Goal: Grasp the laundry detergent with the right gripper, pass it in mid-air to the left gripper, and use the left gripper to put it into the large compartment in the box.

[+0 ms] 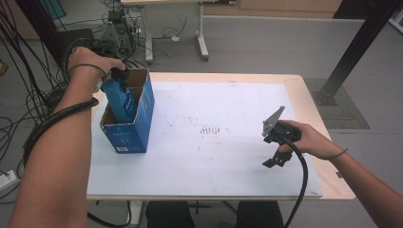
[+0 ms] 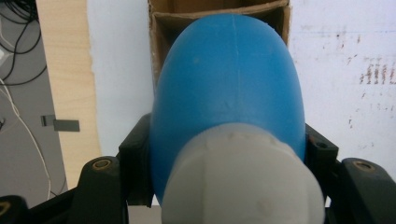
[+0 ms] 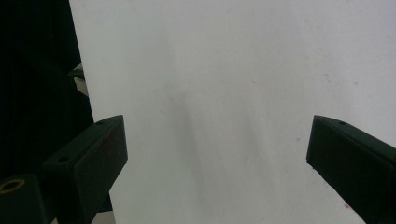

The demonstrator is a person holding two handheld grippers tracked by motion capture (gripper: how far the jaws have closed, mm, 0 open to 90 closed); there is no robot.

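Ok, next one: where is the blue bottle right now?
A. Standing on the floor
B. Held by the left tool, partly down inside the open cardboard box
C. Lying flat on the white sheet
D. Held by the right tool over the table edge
B: the left tool grips the blue bottle near its pale cap, with the bottle's lower end inside the open cardboard box.

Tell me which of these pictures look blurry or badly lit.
High view: even light, mildly soft, left gripper lowering the blue bottle into the cardboard box. Left gripper view: bottle's white cap too close, out of focus. Right gripper view: black jaws of the right gripper soft, faint shadow on the white sheet.
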